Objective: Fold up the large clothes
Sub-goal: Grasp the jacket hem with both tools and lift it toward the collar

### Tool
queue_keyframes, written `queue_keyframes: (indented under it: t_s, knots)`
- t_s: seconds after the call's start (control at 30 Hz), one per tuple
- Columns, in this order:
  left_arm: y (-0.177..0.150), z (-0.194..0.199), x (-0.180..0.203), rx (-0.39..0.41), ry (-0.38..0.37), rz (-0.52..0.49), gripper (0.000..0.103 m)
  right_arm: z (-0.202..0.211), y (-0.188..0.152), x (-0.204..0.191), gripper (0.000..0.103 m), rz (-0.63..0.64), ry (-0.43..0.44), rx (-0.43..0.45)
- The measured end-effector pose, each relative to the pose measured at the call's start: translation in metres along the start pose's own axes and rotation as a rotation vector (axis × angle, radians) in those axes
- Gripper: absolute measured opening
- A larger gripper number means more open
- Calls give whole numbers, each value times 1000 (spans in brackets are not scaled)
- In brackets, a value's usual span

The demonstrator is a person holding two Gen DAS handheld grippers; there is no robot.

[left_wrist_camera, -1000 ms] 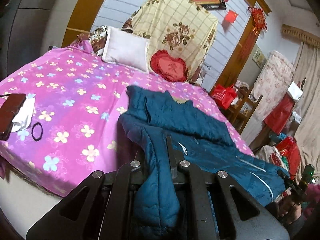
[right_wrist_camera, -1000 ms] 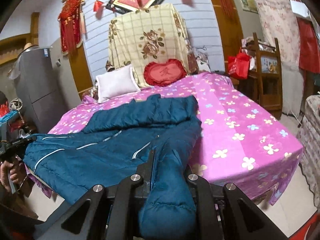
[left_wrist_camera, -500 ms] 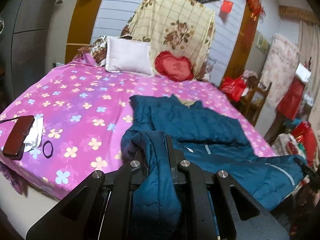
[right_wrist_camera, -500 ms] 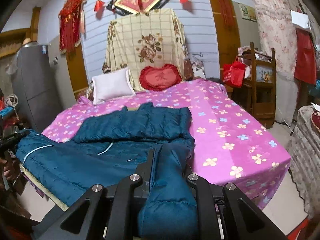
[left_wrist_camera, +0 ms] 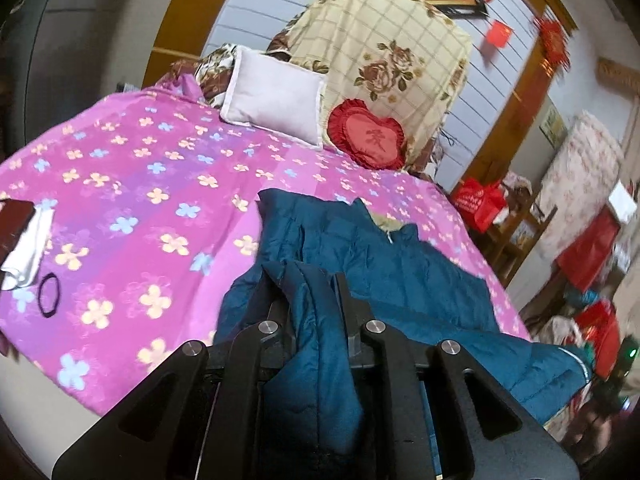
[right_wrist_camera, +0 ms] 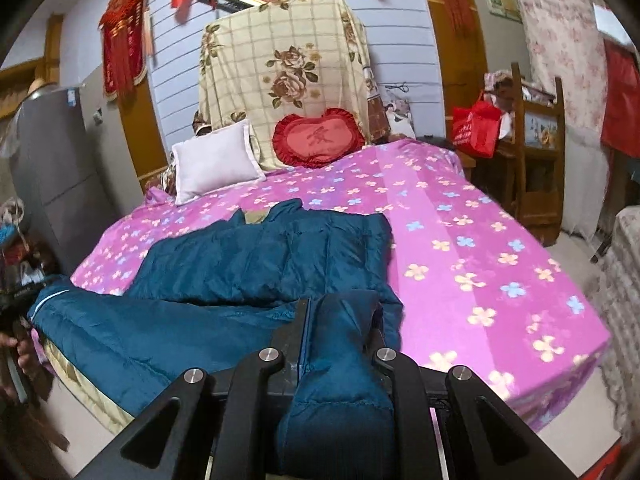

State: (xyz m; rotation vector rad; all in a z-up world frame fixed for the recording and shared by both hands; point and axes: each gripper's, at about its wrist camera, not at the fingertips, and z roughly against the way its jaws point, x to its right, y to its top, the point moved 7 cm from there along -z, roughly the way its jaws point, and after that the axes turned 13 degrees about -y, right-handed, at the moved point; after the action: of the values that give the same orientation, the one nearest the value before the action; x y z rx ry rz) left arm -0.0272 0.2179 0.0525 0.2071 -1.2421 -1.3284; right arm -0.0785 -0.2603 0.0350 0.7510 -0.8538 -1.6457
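Observation:
A large teal quilted jacket (left_wrist_camera: 384, 256) lies on the pink flowered bed (left_wrist_camera: 120, 184), its upper part flat and its lower hem lifted off the near edge. My left gripper (left_wrist_camera: 310, 292) is shut on one hem corner, cloth bunched between the fingers. In the right wrist view the jacket (right_wrist_camera: 272, 256) spreads toward the left and my right gripper (right_wrist_camera: 338, 316) is shut on the other hem corner. The hem hangs between both grippers over the bed (right_wrist_camera: 480, 240) edge.
A white pillow (left_wrist_camera: 276, 96) and a red heart cushion (left_wrist_camera: 368, 136) lean at the headboard. A dark wallet, white cloth (left_wrist_camera: 28, 248) and black hair tie (left_wrist_camera: 50, 300) lie at the bed's left. A wooden chair (right_wrist_camera: 536, 152) with a red bag stands right of the bed.
Both grippers have carried the hem up and forward over the bed, so more of the jacket's lower half now folds toward its upper half. Both views have tilted and moved closer.

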Motion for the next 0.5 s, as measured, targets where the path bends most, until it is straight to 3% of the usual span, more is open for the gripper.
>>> queue_keyframes:
  t_s: [0.23,0.5]
  knots:
    - [46,-31,12,24,53,-65,13,-42,39,-6,13,-57,-43,72]
    - [128,-76,35,134,115,-188,13,-90,134,-13,13,-134,-83,200]
